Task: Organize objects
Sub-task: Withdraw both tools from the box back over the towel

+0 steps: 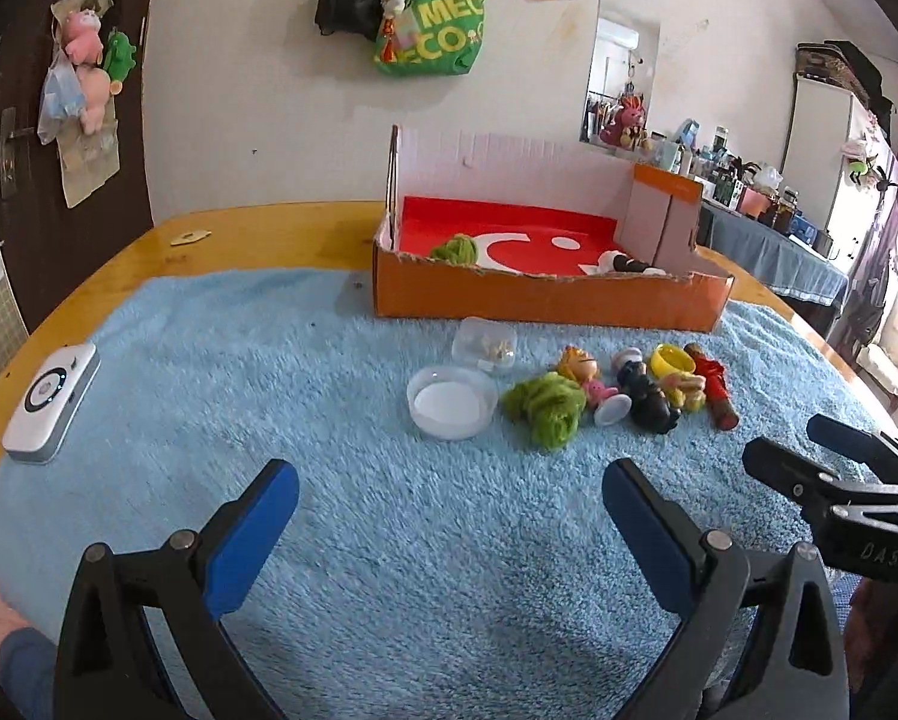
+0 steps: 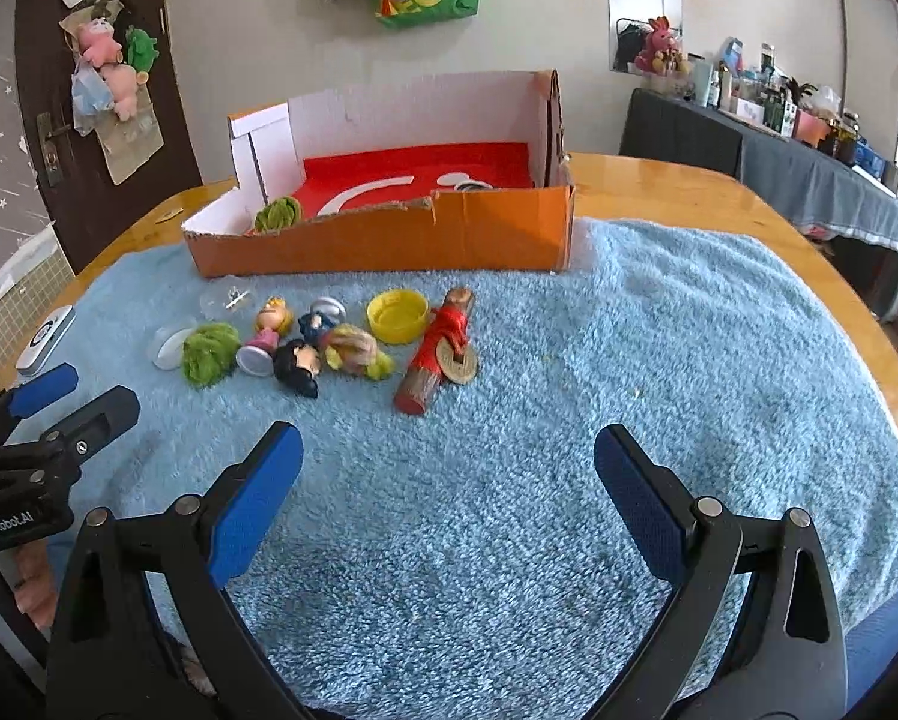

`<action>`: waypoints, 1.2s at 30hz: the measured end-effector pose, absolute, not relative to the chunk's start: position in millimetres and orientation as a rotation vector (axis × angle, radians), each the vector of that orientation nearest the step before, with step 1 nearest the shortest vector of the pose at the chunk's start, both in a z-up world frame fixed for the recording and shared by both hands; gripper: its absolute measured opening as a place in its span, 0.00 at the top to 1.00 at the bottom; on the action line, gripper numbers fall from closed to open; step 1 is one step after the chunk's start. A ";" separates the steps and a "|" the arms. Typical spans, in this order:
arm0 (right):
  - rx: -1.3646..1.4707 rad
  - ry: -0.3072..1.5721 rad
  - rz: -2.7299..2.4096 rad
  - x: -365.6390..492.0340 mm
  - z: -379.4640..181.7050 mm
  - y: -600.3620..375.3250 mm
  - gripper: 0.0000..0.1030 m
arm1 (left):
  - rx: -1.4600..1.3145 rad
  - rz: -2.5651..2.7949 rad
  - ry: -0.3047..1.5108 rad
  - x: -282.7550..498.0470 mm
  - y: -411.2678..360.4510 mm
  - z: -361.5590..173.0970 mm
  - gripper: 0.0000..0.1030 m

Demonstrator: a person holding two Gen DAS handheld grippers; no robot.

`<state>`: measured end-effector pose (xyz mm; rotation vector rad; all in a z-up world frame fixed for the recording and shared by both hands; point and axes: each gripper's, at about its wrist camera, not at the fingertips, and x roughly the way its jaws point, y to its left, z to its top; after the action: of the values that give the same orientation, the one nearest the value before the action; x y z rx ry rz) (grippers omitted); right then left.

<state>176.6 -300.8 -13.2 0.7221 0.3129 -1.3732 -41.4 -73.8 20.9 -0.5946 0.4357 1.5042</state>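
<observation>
One orange cardboard box (image 2: 389,240) sits on the bench. Two green yarn tufts: one inside the box (image 2: 277,214), one on the blue towel (image 2: 209,353). Three small figurines (image 2: 296,365), one yellow cap (image 2: 396,316), one red-wrapped stick (image 2: 434,354) and one coin (image 2: 458,357). Two clear plastic lids (image 1: 452,402). One white device (image 1: 53,402).

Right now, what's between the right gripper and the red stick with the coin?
Nothing but bare blue towel. The right wrist view shows the open right gripper short of the red stick, with only fluffy towel between them.
</observation>
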 end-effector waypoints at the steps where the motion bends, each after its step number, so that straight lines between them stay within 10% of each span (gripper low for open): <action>1: 0.721 0.317 -1.374 177.9 -14.2 -300.7 0.04 | -0.595 1.506 0.436 -40.9 -73.6 20.0 0.00; 36: 0.737 0.322 -1.390 177.7 -24.0 -299.7 0.04 | -0.613 1.520 0.458 -41.2 -73.1 15.3 0.00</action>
<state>177.7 -299.7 -24.0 0.7369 0.3223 -1.3905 -41.2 -73.1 15.3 -0.6131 0.4582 1.5202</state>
